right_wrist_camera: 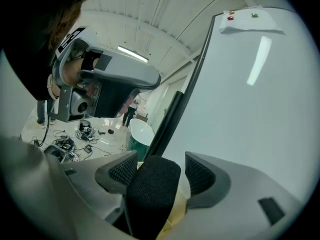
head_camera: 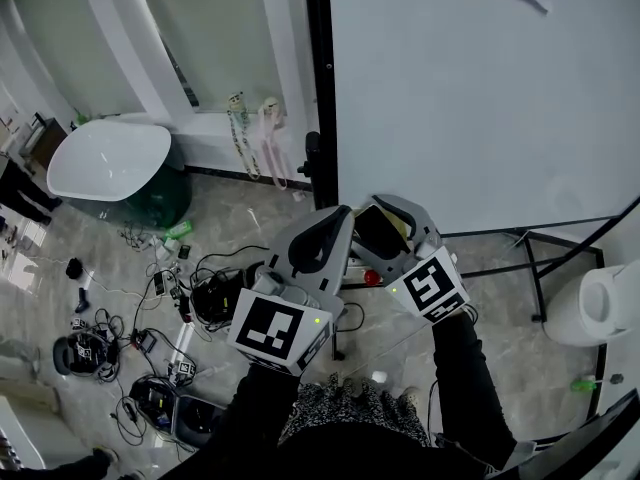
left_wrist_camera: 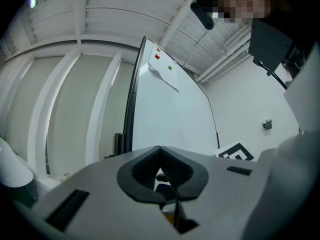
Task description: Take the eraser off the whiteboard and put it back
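The whiteboard (head_camera: 480,98) stands upright ahead and to the right, its black edge post running down the middle of the head view. My right gripper (head_camera: 385,213) is just below the board's lower left corner, shut on the eraser (head_camera: 378,230), a black felt block with a yellowish back. In the right gripper view the eraser (right_wrist_camera: 150,189) fills the gap between the ribbed pads of my right gripper (right_wrist_camera: 155,166), with the whiteboard (right_wrist_camera: 250,94) close ahead. My left gripper (head_camera: 335,218) hangs beside it, shut and holding nothing. Its tips meet in the left gripper view (left_wrist_camera: 160,151).
A sheet of paper (right_wrist_camera: 250,24) is pinned by small magnets near the board's top. The board's black stand legs (head_camera: 560,253) spread over the floor at right. Cables and gear (head_camera: 150,348) litter the floor at left, beside a white round tub (head_camera: 108,158).
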Action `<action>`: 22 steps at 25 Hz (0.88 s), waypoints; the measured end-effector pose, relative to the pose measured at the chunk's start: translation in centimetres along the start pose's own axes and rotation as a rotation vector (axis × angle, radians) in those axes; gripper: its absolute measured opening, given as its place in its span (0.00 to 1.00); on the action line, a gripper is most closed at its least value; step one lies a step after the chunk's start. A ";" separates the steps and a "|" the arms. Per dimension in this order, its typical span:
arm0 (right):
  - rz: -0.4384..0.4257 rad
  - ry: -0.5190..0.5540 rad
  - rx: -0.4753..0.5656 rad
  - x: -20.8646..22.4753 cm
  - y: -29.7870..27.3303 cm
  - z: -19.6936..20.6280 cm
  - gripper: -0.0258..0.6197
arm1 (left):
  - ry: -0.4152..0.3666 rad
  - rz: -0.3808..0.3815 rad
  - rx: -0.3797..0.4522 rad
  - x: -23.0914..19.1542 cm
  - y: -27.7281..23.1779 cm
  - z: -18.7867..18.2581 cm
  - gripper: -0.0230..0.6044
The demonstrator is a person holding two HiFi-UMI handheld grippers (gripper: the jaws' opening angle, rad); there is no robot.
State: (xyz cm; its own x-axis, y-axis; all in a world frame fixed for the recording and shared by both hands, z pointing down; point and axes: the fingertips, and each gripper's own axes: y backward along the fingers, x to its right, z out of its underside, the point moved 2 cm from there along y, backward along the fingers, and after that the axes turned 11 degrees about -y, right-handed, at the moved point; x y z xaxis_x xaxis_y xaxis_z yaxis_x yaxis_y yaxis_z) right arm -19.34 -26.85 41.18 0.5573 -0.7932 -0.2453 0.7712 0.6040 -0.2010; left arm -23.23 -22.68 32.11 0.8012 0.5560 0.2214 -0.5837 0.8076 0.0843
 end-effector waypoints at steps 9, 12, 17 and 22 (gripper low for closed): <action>0.014 -0.072 0.055 0.4 0.8 0.0 0.48 | -0.003 -0.004 -0.005 0.1 0.0 0.1 0.05; 0.019 -0.089 0.087 0.5 1.3 -0.7 0.48 | -0.004 -0.007 -0.004 0.0 0.0 -0.2 0.05; 0.038 -0.137 0.141 1.0 2.2 -1.4 0.48 | -0.006 -0.005 -0.002 0.1 0.2 -0.3 0.05; 0.090 -0.237 0.267 1.9 4.8 -3.3 0.48 | -0.011 0.000 0.004 0.3 0.3 -0.5 0.05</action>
State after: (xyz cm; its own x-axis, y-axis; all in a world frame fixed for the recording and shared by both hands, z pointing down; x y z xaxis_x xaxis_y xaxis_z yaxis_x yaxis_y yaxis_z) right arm -15.55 -25.20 36.58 0.6584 -0.7525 -0.0176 0.7514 0.6557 0.0741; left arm -23.07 -22.20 31.71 0.7998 0.5536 0.2321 -0.5841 0.8068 0.0886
